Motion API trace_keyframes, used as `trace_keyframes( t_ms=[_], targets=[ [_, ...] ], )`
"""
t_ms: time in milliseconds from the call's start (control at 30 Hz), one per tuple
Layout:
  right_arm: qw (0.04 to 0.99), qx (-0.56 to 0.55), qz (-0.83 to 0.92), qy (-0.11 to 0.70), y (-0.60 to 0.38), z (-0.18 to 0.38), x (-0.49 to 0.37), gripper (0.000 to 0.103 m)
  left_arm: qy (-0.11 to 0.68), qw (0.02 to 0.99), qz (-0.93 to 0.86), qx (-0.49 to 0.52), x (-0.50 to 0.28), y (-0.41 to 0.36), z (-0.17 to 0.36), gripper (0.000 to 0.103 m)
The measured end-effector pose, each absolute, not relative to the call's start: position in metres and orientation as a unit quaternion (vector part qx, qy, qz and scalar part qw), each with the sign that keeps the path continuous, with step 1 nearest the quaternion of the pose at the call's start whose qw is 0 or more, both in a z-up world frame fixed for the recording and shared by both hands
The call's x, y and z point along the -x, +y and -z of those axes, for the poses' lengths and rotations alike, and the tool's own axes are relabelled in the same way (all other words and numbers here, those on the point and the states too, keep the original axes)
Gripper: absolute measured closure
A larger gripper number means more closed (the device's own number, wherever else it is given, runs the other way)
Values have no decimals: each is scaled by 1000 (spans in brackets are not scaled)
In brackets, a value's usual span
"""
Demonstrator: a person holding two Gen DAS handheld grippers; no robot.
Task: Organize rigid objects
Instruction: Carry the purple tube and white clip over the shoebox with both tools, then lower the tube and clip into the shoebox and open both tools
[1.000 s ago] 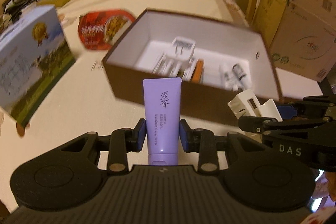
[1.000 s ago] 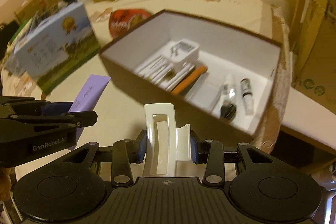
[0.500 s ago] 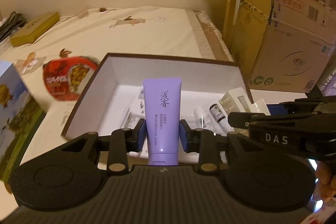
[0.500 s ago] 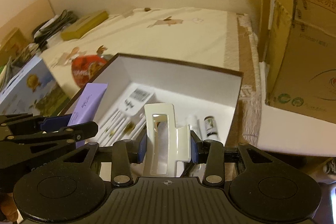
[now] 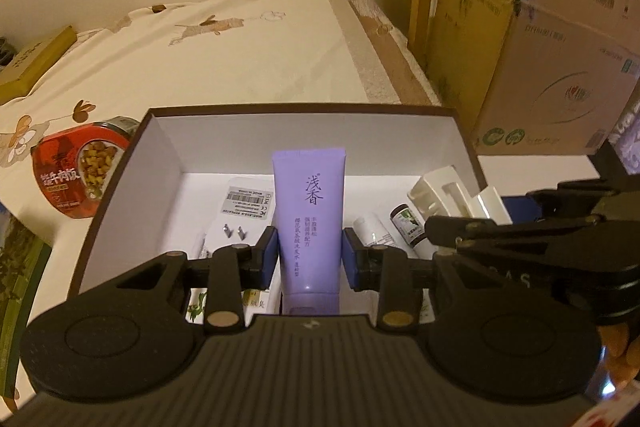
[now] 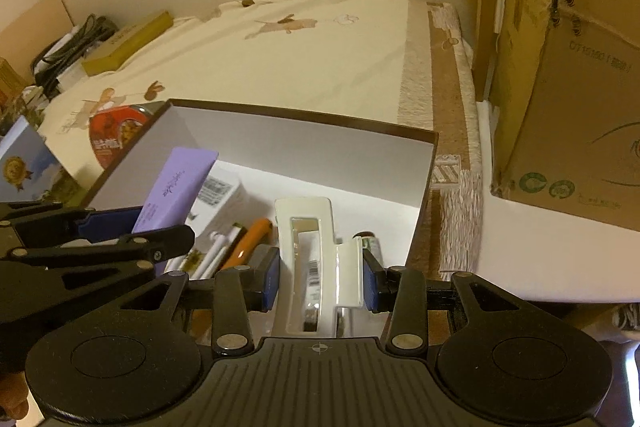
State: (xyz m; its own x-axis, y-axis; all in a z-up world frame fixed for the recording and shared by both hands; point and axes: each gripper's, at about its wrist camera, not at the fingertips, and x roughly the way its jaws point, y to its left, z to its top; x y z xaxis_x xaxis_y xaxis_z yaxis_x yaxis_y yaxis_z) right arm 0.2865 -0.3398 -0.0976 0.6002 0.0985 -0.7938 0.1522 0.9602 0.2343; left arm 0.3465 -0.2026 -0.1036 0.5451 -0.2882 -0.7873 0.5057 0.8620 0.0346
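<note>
Both grippers have travelled from beside the brown box (image 5: 116,203) to above its open interior. Your left gripper (image 5: 308,259) clenches one purple tube (image 5: 309,215) low on its body: light, squeezable, smooth. At right, your right gripper (image 6: 320,281) clamps one white hair clip (image 6: 310,259) across its sides: stiff, glossy, brittle. Two items, both poised over the box.

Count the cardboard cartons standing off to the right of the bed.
2 that I can separate: a tall yellowish carton nearest the wall, and a brown carton with recycling symbols in front of it, closer to the camera. More may be hidden behind them or out of frame.
</note>
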Motion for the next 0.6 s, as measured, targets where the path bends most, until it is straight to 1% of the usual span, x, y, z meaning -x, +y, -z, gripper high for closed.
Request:
trace_keyframes(
  t_ms=[267,500,567,600],
  targets=[
    [881,-128,18,456,-347,112,-300,66,432,859,235,-142,-368,-218,127,74],
    [879,-139,20,455,-355,117,-303,66,439,853,238,-150,-382,-230,143,74],
    [879,-143,20,455,-357,118,-302,66,433,858,234,-149,-382,-231,144,72],
    [878,-144,20,455,-357,118,-302,66,432,858,233,-148,-383,-231,143,68]
  ],
)
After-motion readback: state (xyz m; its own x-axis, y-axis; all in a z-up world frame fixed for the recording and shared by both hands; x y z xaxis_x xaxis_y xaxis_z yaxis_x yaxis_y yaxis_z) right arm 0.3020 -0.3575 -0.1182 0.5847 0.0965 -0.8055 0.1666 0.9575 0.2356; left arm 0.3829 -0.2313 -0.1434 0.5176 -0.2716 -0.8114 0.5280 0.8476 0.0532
